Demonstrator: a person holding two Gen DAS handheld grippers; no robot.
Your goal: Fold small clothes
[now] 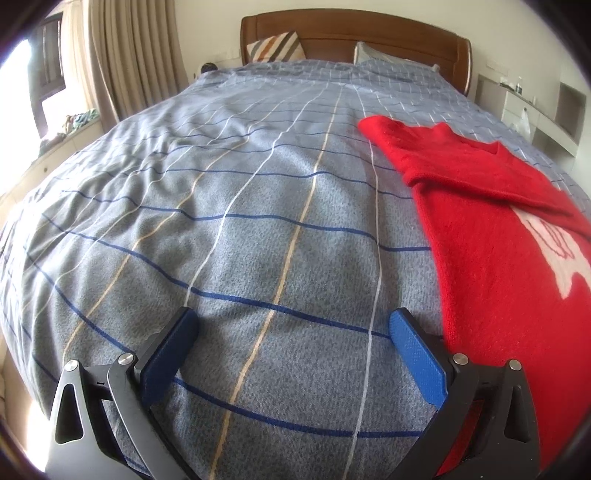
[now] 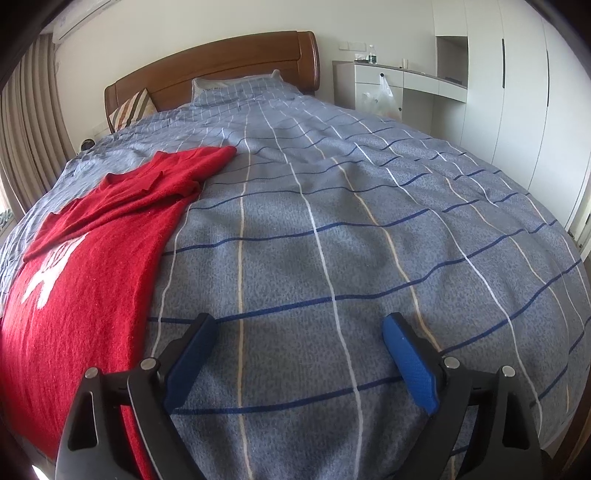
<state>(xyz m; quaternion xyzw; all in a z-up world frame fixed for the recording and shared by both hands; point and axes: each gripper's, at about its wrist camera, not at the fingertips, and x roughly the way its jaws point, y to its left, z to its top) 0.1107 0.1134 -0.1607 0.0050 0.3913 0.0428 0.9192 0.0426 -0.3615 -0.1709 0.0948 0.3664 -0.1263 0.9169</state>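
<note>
Left gripper (image 1: 293, 332): jaws spread wide, blue pads well apart, nothing between them; only the blue-grey checked bedspread (image 1: 221, 229) shows in the gap at the bottom centre of the left wrist view. Right gripper (image 2: 299, 338): likewise released, jaws wide, gripping nothing, over bare bedspread (image 2: 369, 240) at the bottom centre of the right wrist view. Task item: red knit sweater (image 1: 491, 236), lying flat on the bedspread. In the left wrist view it fills the right side of the frame, running from mid-right down to the lower right corner; its near edge passes just beside the right-hand pad (image 1: 415, 354), contact cannot be told. A sleeve is folded across the body, and part of a white motif shows at the right edge. In the right wrist view the sweater (image 2: 85, 295) occupies the left side of the frame, from upper left of centre to the lower left corner, its edge running behind the left-hand finger (image 2: 192, 362). Background: wooden headboard (image 1: 369, 33) at top centre, striped pillow (image 1: 277, 46) against it, curtains (image 1: 129, 55) at upper left. Right wrist view: white wardrobe (image 2: 517, 92) at upper right, plastic bag (image 2: 378, 98) hanging on the white cabinet beside it.
</note>
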